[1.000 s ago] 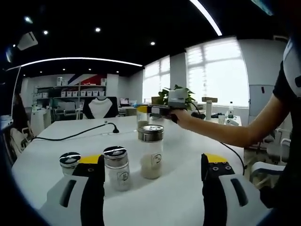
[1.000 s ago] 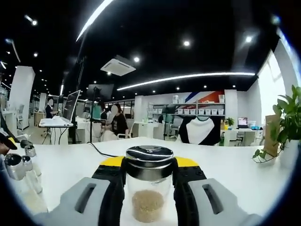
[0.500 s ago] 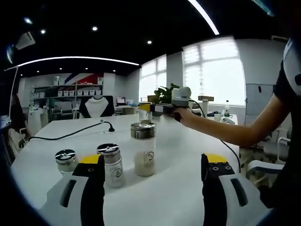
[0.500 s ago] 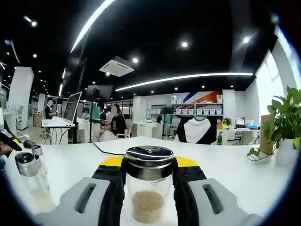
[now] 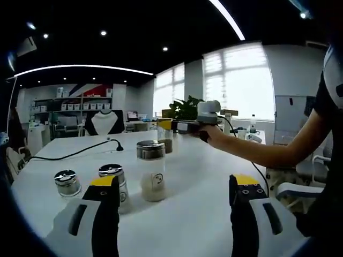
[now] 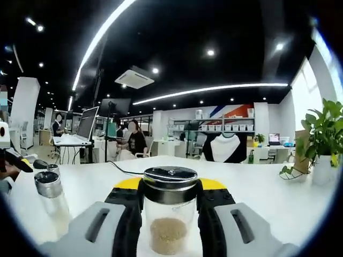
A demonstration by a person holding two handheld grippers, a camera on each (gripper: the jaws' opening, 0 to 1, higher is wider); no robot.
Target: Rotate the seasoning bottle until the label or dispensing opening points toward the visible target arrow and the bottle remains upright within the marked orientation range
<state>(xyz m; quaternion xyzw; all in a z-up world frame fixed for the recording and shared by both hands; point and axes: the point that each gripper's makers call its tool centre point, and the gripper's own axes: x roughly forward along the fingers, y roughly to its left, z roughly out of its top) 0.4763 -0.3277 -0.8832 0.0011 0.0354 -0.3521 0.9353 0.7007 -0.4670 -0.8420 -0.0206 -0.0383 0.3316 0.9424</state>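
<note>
Seasoning bottle (image 6: pixel 170 214): upright, held off the table.
Clear glass jar, shiny metal cap, tan granules filling the bottom third. Clamped at the shoulder between both jaws of the right gripper (image 6: pixel 170 206); label and opening direction not discernible.

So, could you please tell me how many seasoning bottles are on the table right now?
4. Three stand together before the left gripper: a short one, a middle one partly behind its jaw, and a tall one. The fourth is clamped in the right gripper. Others may be hidden.
</note>
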